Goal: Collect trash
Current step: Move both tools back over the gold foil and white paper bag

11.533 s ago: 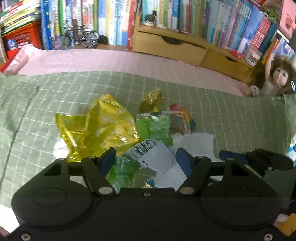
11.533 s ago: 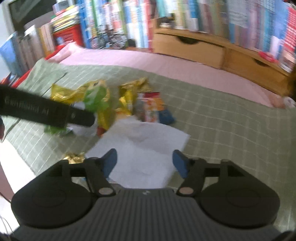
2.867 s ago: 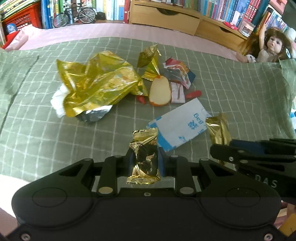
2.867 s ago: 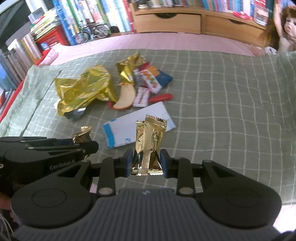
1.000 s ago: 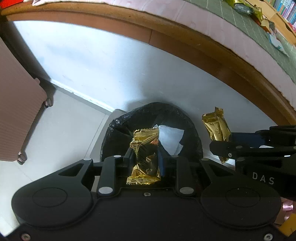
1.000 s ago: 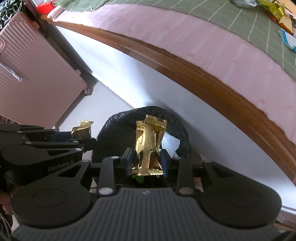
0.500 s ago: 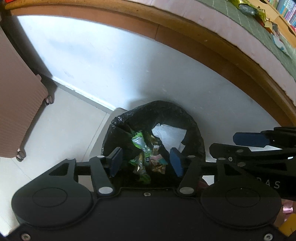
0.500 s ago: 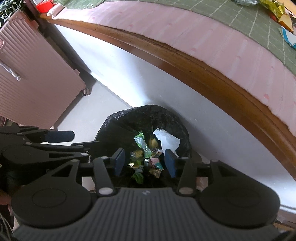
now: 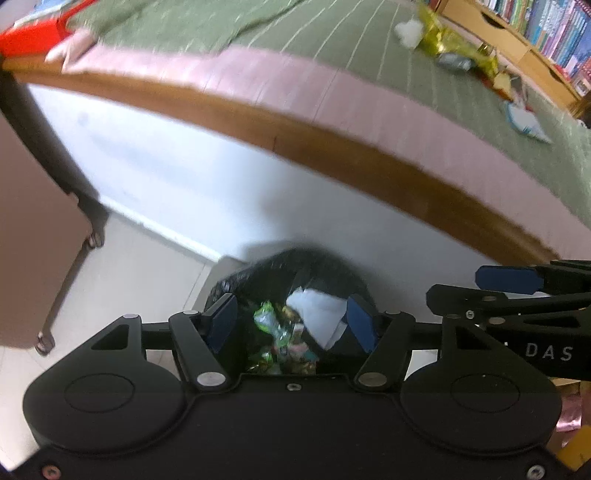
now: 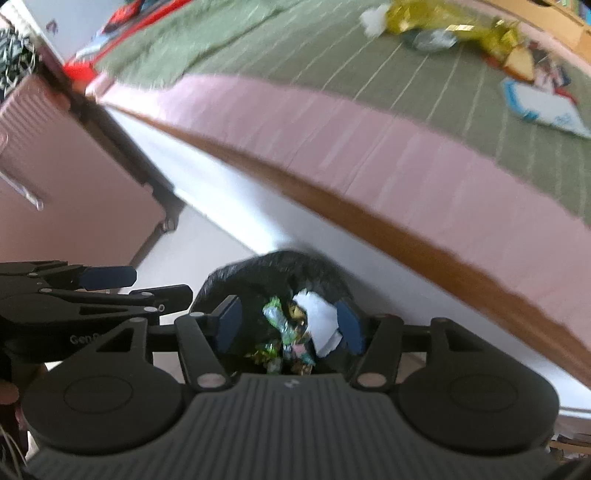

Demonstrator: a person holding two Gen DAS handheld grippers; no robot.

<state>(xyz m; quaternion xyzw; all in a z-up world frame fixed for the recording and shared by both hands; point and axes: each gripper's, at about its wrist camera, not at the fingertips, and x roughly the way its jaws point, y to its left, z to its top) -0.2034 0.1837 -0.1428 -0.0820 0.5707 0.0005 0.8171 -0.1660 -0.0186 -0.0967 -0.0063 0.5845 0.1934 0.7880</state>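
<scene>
Left wrist view looks down at a black trash bag (image 9: 258,280) on the floor, close to the white side of the bed (image 9: 369,122). The left gripper (image 9: 291,325) hangs over the bag. Its blue pads (image 9: 221,321) are apart and spreading wider, and nothing is between them. Inside the bag lie small wrappers (image 9: 280,343), green and gold and pink, and a white paper (image 9: 317,310). The right gripper (image 9: 506,280) pokes in from the right edge of this view, just beside the left one.

Right wrist view shows the same bag (image 10: 251,280) from the other side. The right gripper (image 10: 288,325) is also over it, with its jaws spreading and nothing pinched. The left gripper (image 10: 107,278) shows at the left edge.

More trash is still up on the bed, on the green checked cover (image 10: 332,55). A crumpled gold wrapper (image 10: 417,16) lies near the far edge, with a white wad (image 10: 373,16) just beside it. A white and blue packet (image 10: 543,107) lies toward the right end, nearer the pink edge of the bed. A pink suitcase (image 10: 55,177) stands on the floor at the left. The pictures are blurry.
</scene>
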